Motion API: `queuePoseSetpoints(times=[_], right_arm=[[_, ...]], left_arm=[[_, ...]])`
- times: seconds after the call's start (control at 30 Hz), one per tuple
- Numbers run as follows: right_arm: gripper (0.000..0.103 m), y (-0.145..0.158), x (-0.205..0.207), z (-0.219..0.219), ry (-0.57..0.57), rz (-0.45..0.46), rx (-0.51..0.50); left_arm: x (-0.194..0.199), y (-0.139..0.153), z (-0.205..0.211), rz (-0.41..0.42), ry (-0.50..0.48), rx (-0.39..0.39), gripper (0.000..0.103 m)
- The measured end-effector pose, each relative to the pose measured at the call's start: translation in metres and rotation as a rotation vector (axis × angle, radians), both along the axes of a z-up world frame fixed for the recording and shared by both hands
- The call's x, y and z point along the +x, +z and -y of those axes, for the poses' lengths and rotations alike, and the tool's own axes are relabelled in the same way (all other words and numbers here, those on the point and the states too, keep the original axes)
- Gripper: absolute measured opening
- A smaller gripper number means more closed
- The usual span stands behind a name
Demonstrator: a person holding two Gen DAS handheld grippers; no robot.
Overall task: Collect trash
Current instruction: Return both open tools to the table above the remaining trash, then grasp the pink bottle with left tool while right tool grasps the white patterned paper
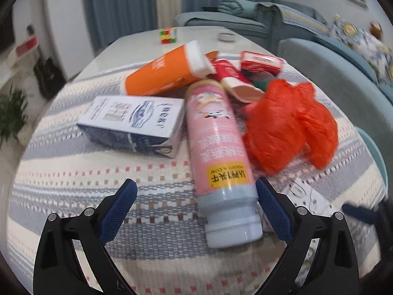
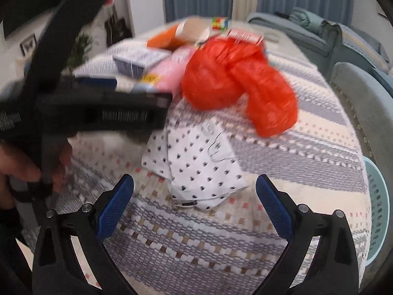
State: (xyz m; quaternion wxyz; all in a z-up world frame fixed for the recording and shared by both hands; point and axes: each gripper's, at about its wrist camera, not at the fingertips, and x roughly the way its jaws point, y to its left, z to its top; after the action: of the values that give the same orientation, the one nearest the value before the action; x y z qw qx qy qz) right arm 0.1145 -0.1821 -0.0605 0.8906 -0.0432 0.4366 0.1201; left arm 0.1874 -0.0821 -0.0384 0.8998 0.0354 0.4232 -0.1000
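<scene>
On the woven tablecloth [image 1: 73,172] both grippers gape empty, the left gripper [image 1: 195,191] straddling the pink bottle [image 1: 216,147] for a grasp, the right gripper [image 2: 195,186] lined up on the spotted wrapper [image 2: 196,167]

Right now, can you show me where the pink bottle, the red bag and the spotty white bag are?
pink bottle [image 1: 216,132]: left wrist view, middle of its pink label.
red bag [image 1: 287,125]: left wrist view, crumpled middle of the plastic.
spotty white bag [image 2: 196,162]: right wrist view, flat dotted middle.
</scene>
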Motion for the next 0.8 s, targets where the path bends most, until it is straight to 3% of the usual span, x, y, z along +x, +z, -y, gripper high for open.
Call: queuePoseSetpoints(times=[0.1, 0.37, 0.5, 0.57, 0.63, 0.67, 0.7, 0.8], right_arm=[[0.095, -0.004, 0.006, -0.001, 0.005, -0.030, 0.002], [0.097, -0.005, 0.020, -0.007, 0.016, -0.035, -0.021], [0.094, -0.005, 0.023, -0.005, 0.007, -0.029, -0.021], [0.081, -0.003, 0.023, -0.003, 0.001, -0.017, -0.015], [0.051, 0.000, 0.023, 0.001, -0.014, -0.001, 0.001], [0.044, 0.001, 0.023, 0.006, -0.030, 0.007, 0.014], [0.026, 0.004, 0.022, 0.011, -0.035, 0.014, 0.043], [0.014, 0.011, 0.017, 0.009, -0.011, 0.058, 0.058]], left_arm=[[0.006, -0.004, -0.003, -0.014, 0.009, -0.032, 0.090], [0.015, -0.015, 0.006, -0.046, 0.008, -0.005, 0.086], [0.018, -0.013, 0.008, -0.037, -0.001, -0.022, 0.075], [0.021, -0.013, 0.009, -0.033, -0.011, -0.019, 0.067], [0.024, -0.011, 0.013, -0.028, -0.012, -0.008, 0.053], [0.024, -0.009, 0.016, -0.023, -0.008, -0.004, 0.046], [0.026, -0.008, 0.017, -0.019, -0.003, -0.002, 0.045], [0.026, -0.006, 0.013, -0.021, 0.006, -0.037, 0.045]])
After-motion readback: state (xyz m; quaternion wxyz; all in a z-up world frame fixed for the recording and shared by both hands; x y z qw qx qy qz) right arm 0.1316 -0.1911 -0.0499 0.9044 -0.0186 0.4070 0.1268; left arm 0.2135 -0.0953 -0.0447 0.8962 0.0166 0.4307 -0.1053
